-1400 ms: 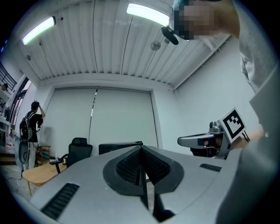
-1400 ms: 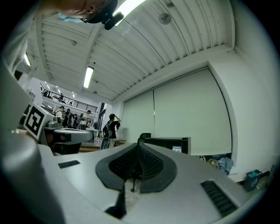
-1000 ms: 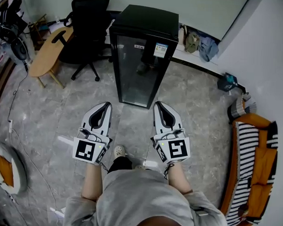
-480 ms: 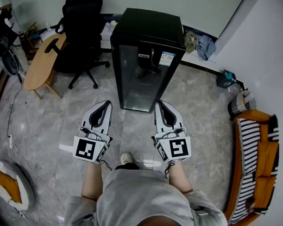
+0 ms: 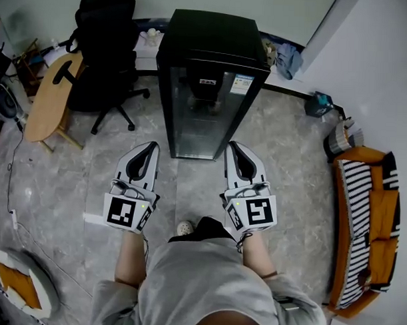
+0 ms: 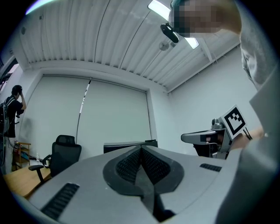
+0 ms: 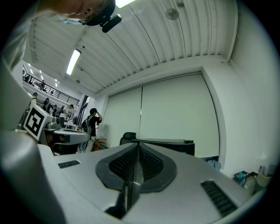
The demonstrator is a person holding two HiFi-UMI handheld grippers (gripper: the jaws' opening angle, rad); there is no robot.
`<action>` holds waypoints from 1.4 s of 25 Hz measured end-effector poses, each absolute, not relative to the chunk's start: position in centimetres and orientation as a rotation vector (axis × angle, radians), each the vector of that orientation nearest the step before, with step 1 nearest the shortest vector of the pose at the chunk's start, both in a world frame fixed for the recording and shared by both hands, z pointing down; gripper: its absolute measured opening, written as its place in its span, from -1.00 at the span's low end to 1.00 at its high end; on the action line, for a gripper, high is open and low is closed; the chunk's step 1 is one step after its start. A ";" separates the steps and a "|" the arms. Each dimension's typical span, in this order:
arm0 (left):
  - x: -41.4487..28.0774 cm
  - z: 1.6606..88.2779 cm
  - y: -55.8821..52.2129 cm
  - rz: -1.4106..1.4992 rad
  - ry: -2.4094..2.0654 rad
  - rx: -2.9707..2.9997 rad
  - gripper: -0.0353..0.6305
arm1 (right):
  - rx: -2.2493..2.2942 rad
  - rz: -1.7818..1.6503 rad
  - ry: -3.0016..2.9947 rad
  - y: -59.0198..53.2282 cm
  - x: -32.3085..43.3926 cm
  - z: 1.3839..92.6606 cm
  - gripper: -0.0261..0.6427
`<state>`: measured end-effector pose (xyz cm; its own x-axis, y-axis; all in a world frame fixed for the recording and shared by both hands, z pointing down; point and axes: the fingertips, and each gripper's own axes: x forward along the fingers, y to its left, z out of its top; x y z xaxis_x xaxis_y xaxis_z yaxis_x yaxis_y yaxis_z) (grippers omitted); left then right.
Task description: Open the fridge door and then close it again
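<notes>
- Grey marbled floor [image 5: 69, 180] fills a room with pale walls; a black office chair [image 5: 104, 38] and a wooden table [image 5: 49, 96] stand at the left, well apart from the grippers.
- A tall black fridge [image 5: 211, 32] stands upright at the far wall, straight ahead of the person and between the lines of the two grippers.
- Its glass door [image 5: 191, 125] is shut flush with the cabinet, and a small pale label [image 5: 240, 84] sits near the door's upper right corner.
- Reflections cover the glass, so what is on the shelves inside cannot be told, and no handle can be made out.
- The left gripper [image 5: 151, 145] has its jaws pressed together with nothing between them; its tip is near the fridge's lower left corner and does not touch it.
- The right gripper [image 5: 233, 145] is likewise closed tight on nothing, its tip near the lower right corner and clear of the door.
- Both gripper views show only the fridge's dark top edge above the closed jaws.
- An orange sofa [image 5: 371, 231] with a striped cover is cut off by the right edge.
- A round bed with an orange cushion [image 5: 16, 285] is cut off at the lower left corner.
- The person's grey shirt [image 5: 212, 285] hides the floor below the grippers.
</notes>
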<state>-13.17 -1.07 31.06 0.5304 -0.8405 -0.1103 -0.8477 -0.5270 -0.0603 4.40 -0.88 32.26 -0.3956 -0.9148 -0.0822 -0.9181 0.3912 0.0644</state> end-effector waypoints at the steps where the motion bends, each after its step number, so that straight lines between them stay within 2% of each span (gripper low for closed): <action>1: -13.2 31.2 -1.4 0.102 1.466 -2.659 -0.85 | -1.718 0.151 2.592 -1.0 4.4 32.4 -0.85; 18: -12.8 33.0 -9.2 0.059 1.475 -2.705 -0.85 | -1.745 0.113 2.629 -8.3 4.7 33.8 -0.85; 35: -12.7 40.1 -16.5 -0.107 1.583 -2.787 -0.85 | -1.785 -0.059 2.725 -16.1 5.2 39.9 -0.85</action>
<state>-12.65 -16.51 40.07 0.5108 -0.8549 0.0901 -0.8593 -0.5109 0.0240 5.16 -16.10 39.94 -0.3950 -0.9112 0.1172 -0.9154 0.4011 0.0337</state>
